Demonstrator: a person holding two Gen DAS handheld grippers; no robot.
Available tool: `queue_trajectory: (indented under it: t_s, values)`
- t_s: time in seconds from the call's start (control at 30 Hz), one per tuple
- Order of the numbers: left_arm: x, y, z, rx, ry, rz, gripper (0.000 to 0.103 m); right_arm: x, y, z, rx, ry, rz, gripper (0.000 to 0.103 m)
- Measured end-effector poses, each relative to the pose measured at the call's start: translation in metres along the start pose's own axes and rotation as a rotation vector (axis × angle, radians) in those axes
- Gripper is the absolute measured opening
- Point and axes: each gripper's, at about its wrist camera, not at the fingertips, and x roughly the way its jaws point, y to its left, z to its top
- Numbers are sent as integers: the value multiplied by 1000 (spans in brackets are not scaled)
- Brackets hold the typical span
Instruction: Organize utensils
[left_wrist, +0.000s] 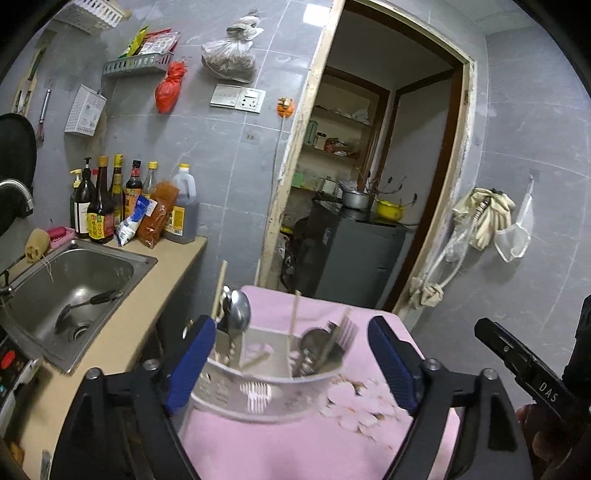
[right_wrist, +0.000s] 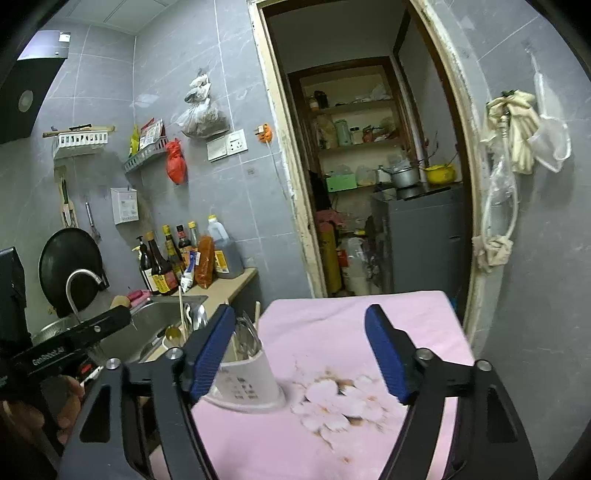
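Observation:
A white utensil holder stands on a pink flowered cloth. It holds spoons, a fork and chopsticks. My left gripper is open, its blue pads on either side of the holder without clamping it. In the right wrist view the holder stands just behind the left fingertip of my right gripper, which is open and empty above the cloth.
A steel sink with a ladle in it lies to the left. Sauce bottles stand on the counter behind it. A doorway opens ahead. The other gripper's body shows at right.

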Motion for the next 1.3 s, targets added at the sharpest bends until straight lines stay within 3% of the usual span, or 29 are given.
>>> queue_trajectory:
  t_s: [0.17, 0.33, 0.6, 0.93, 1.3]
  values:
    - [-31, -16, -11, 2, 10, -1, 100, -38, -14, -2, -6, 19, -25, 82]
    - [-61, -29, -26, -1, 27, 10, 102, -77, -28, -10, -6, 40, -68, 93]
    - [-104, -48, -47, 39, 17, 54, 102, -134, -35, -19, -40, 55, -133, 101]
    - [-156, -52, -63, 92, -9, 75, 102, -189, -21, -26, -66, 19, -142, 101]
    - [-183, -46, -74, 105, -6, 74, 102, -212, -7, -31, -88, 13, -127, 101]
